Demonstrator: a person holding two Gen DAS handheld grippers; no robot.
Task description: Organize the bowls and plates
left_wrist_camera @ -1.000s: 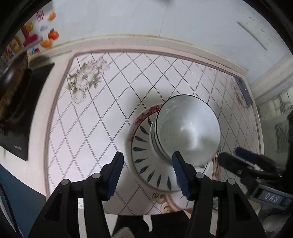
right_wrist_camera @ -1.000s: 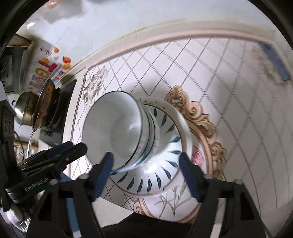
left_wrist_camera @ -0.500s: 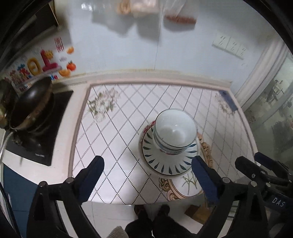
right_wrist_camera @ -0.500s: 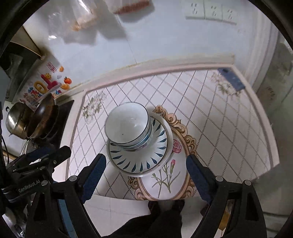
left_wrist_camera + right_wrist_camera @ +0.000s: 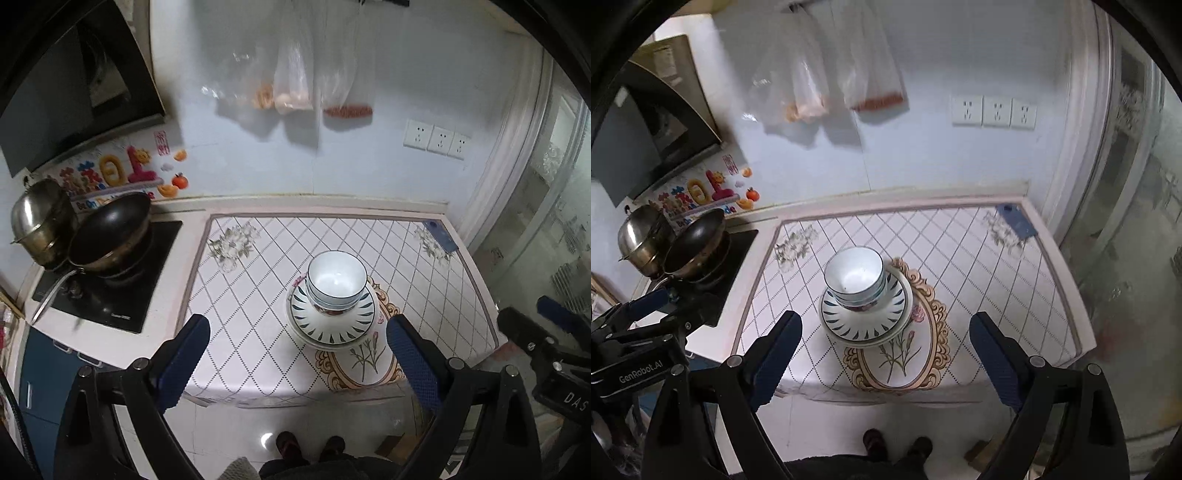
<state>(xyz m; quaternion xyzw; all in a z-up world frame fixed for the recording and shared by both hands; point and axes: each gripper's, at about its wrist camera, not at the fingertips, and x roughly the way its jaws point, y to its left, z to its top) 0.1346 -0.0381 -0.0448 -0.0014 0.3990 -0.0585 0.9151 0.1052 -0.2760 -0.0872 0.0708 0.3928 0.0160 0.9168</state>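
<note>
Several white bowls with blue bands (image 5: 336, 280) sit nested on a stack of plates with blue leaf rims (image 5: 332, 328), on the flowered counter mat (image 5: 258, 295). My left gripper (image 5: 295, 326) hangs high above and in front of the stack, wide open and empty. In the right wrist view the same bowls (image 5: 855, 277) and plates (image 5: 864, 321) stand below my right gripper (image 5: 886, 321), whose jaws are opening with nothing between them. Each gripper shows at the edge of the other's view: the right gripper (image 5: 535, 325) and the left gripper (image 5: 646, 306).
A black wok (image 5: 110, 232) and a steel pot (image 5: 40, 218) stand on the hob (image 5: 110, 302) at the left. Plastic bags (image 5: 295, 74) hang on the wall, with sockets (image 5: 436, 138) beside them. A blue item (image 5: 439, 234) lies at the back right corner. The person's feet (image 5: 310, 446) show below.
Both grippers have pulled up and back from the stack, which now looks small and far below. The left jaws spread from half closed to wide; the right jaws widened a little.
</note>
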